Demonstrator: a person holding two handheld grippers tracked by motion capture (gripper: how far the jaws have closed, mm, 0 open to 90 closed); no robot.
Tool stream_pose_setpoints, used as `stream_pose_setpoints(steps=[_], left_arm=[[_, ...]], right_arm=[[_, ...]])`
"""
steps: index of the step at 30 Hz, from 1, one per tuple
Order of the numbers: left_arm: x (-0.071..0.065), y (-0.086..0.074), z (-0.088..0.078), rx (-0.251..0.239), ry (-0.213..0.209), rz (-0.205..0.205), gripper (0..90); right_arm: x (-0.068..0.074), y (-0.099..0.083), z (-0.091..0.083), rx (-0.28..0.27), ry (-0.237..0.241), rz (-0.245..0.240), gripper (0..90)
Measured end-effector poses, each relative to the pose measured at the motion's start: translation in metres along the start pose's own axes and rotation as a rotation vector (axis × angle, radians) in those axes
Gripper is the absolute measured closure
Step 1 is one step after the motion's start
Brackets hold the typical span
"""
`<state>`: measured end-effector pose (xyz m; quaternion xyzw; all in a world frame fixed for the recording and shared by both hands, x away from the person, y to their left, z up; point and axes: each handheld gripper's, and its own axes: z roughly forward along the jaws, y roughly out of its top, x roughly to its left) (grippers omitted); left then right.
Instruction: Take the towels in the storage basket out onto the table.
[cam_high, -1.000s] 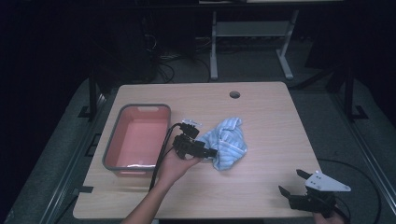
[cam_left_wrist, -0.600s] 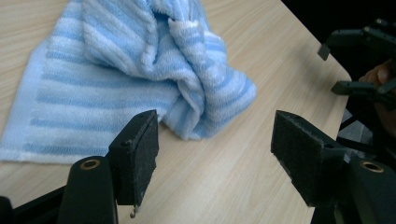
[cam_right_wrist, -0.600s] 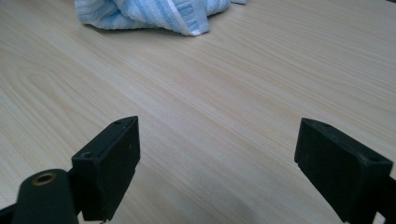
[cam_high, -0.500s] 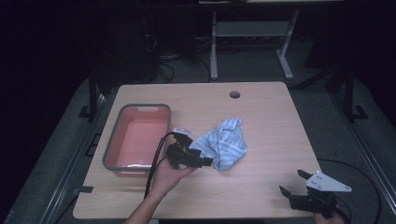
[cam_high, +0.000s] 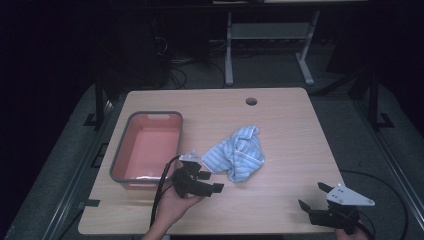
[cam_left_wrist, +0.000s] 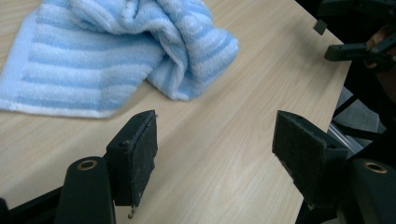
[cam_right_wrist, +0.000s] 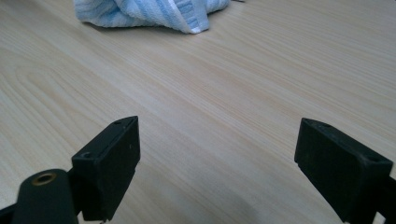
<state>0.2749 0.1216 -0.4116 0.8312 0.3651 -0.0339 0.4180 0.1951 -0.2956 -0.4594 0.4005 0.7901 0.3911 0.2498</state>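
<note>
A crumpled blue-and-white striped towel (cam_high: 239, 153) lies in the middle of the wooden table (cam_high: 290, 130). My left gripper (cam_high: 212, 181) hovers just in front of the towel's near left edge, open, with nothing between its jaws. In the left gripper view the towel (cam_left_wrist: 116, 46) sits a short way beyond the open gripper (cam_left_wrist: 217, 144), apart from the pads (cam_left_wrist: 140, 149). My right gripper (cam_high: 312, 196) stands open at the table's front right corner. Its own view shows the gripper (cam_right_wrist: 217, 154) open over bare wood, with the towel (cam_right_wrist: 149, 11) far ahead.
A pink basin with a grey rim (cam_high: 120, 155) stands at the table's left, beside my left hand. A round cable hole (cam_high: 251, 101) marks the far edge. The other gripper (cam_left_wrist: 359, 46) shows at the upper right of the left gripper view.
My left gripper has drawn back from the towel's left edge toward the front of the table. The towel and the right gripper have stayed put.
</note>
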Motion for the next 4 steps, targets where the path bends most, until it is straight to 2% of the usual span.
stream_pose_setpoints(steps=[4], left_arm=[[-0.008, -0.02, -0.002, -0.059, 0.004, 0.038, 29.2]], right_arm=[[0.001, 0.0, 0.0, 0.005, -0.002, -0.003, 13.6]])
